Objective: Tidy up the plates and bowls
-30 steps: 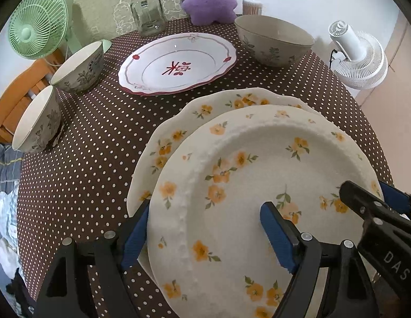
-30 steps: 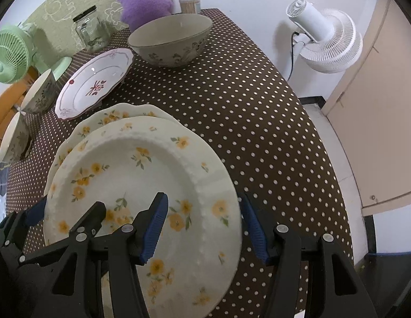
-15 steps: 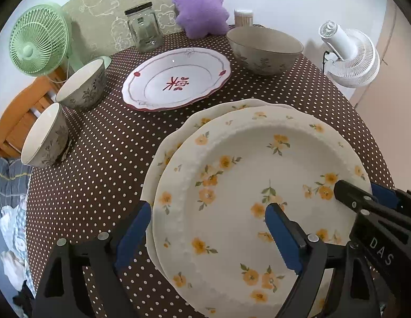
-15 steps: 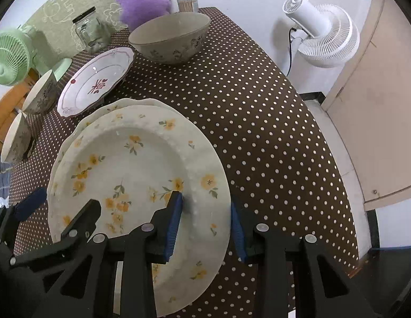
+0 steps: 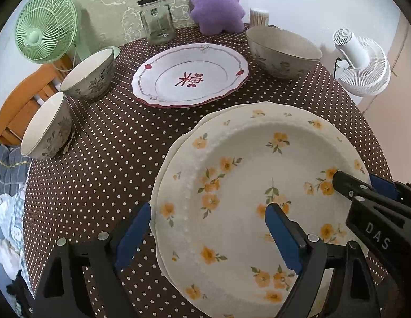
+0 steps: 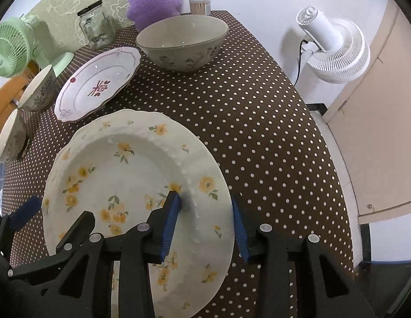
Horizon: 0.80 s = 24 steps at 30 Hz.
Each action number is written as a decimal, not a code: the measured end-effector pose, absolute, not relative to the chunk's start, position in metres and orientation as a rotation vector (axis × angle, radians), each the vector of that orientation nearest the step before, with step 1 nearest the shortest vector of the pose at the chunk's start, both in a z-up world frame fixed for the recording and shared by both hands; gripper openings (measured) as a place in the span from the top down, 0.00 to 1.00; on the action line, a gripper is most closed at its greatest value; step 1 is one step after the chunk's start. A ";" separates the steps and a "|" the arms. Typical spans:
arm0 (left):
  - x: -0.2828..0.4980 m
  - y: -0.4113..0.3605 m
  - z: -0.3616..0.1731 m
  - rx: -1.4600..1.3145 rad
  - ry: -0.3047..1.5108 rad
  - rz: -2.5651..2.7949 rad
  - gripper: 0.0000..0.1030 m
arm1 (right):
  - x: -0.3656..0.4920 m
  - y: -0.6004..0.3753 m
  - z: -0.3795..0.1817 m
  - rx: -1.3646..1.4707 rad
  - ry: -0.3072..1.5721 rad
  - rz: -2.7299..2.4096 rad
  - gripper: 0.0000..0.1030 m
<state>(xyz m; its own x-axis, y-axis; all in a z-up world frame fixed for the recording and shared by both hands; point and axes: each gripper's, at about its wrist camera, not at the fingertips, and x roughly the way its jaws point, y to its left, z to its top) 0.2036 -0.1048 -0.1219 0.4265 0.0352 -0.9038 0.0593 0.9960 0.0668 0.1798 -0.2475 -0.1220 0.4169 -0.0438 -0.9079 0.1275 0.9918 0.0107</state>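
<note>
A cream plate with yellow flowers (image 5: 245, 185) (image 6: 126, 172) lies on a matching plate, whose rim (image 5: 155, 185) shows as a sliver on the left. My left gripper (image 5: 208, 210) (image 6: 57, 213) stands open, straddling the stack's left rim without pressing it. My right gripper (image 6: 205, 206) (image 5: 358, 180) has the top plate's right rim between its pads; the jaws are easing open, the pads still on the rim. A red-trimmed plate (image 5: 191, 79) (image 6: 96, 84), a large bowl (image 5: 282, 53) (image 6: 183, 42) and two small bowls (image 5: 88, 74) (image 5: 43, 129) stand farther back.
A glass jar (image 5: 156, 18), a purple plush (image 5: 216, 2) and a toothpick holder (image 5: 259, 17) line the back of the dotted brown tablecloth (image 6: 258, 132). A green fan (image 5: 46, 26) stands back left, a white fan (image 5: 362, 63) beyond the right edge, an orange chair (image 5: 20, 98) left.
The top flowered plate has come down and slid to sit squarely over the lower one. My right jaws narrowed onto its rim; my left jaws widened a little.
</note>
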 end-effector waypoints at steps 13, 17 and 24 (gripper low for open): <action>0.195 -0.077 -0.103 0.061 1.112 -0.065 0.10 | 0.169 -0.231 -0.106 0.089 1.115 -0.146 0.37; 0.189 -0.060 -0.087 0.058 1.069 -0.081 0.10 | 0.161 -0.215 -0.090 0.103 1.065 -0.148 0.37; 0.184 -0.025 -0.064 0.078 1.007 -0.099 0.10 | 0.155 -0.176 -0.066 0.105 0.974 -0.140 0.37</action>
<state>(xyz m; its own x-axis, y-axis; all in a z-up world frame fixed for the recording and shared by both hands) 0.1845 -0.0255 -0.0641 0.5309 -0.0467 -0.8462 0.1183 0.9928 0.0195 0.1547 -0.1757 -0.0658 0.5538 -0.0713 -0.8296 0.1654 0.9859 0.0257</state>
